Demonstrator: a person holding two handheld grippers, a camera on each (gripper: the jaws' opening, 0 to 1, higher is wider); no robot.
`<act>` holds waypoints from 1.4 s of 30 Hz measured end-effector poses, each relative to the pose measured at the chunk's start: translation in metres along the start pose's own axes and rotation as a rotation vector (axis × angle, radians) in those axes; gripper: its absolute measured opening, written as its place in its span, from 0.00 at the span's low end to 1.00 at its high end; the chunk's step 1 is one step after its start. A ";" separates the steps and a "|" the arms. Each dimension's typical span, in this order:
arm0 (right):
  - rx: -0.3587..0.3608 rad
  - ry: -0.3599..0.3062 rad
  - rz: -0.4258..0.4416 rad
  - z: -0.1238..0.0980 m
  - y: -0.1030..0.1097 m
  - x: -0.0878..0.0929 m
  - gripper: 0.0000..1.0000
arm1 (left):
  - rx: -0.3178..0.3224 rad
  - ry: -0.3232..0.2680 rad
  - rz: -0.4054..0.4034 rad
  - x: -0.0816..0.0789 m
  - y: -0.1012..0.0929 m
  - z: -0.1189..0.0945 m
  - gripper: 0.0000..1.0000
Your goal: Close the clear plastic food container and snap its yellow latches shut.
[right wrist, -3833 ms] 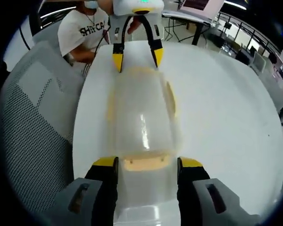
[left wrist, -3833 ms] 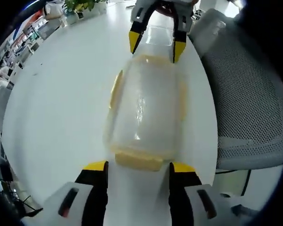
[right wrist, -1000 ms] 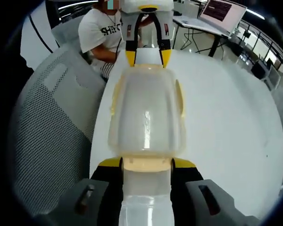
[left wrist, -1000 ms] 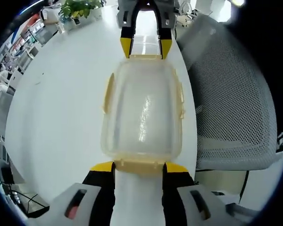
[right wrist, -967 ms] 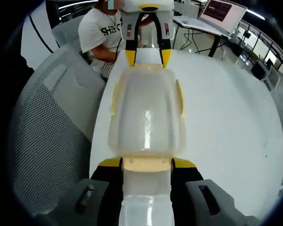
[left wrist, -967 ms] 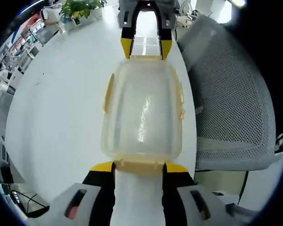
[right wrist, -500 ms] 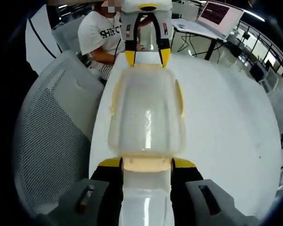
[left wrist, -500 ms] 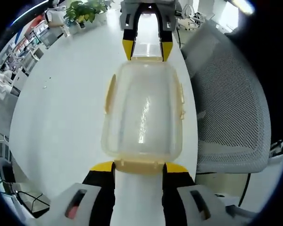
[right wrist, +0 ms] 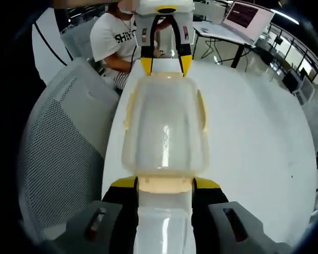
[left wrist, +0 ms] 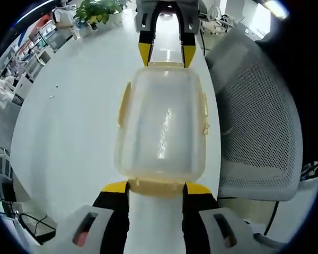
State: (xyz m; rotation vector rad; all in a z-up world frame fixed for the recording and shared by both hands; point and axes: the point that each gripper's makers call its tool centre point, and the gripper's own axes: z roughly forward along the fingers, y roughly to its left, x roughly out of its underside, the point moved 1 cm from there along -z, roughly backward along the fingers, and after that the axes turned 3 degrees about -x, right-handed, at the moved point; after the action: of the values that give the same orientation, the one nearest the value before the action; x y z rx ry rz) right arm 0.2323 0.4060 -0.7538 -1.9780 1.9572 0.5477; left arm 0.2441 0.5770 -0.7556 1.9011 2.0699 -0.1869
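The clear plastic container (left wrist: 161, 127) with its lid on stretches lengthwise between both grippers over the white table (left wrist: 69, 116). My left gripper (left wrist: 156, 188) is shut on the near yellow end latch (left wrist: 156, 184), a jaw tip at each side of it. My right gripper (left wrist: 166, 53) grips the far end the same way. In the right gripper view, the right gripper (right wrist: 164, 184) pinches its end latch (right wrist: 164, 183), the container (right wrist: 164, 124) runs away from it, and the left gripper (right wrist: 163, 64) holds the far end. Yellow side latches (left wrist: 124, 103) (right wrist: 202, 111) lie along the long edges.
A grey mesh chair (left wrist: 259, 121) stands just past the table edge beside the container, also seen as the chair (right wrist: 63, 143). A person in a white T-shirt (right wrist: 114, 37) sits behind. A laptop (right wrist: 246, 16) and a potted plant (left wrist: 95, 8) are far off.
Since 3.8 s ago both grippers have come up to the container's ends and narrowed onto the end latches. Over the last second the hold is the same; the views have shifted slightly.
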 end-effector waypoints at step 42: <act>-0.019 -0.010 0.002 -0.032 0.005 0.079 0.35 | 0.014 -0.004 -0.018 -0.080 -0.014 0.028 0.33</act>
State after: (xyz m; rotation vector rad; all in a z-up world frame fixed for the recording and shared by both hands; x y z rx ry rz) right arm 0.2293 0.3213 -0.7627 -1.9811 1.9548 0.5770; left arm 0.2391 0.4918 -0.7578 1.8897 2.0883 -0.2104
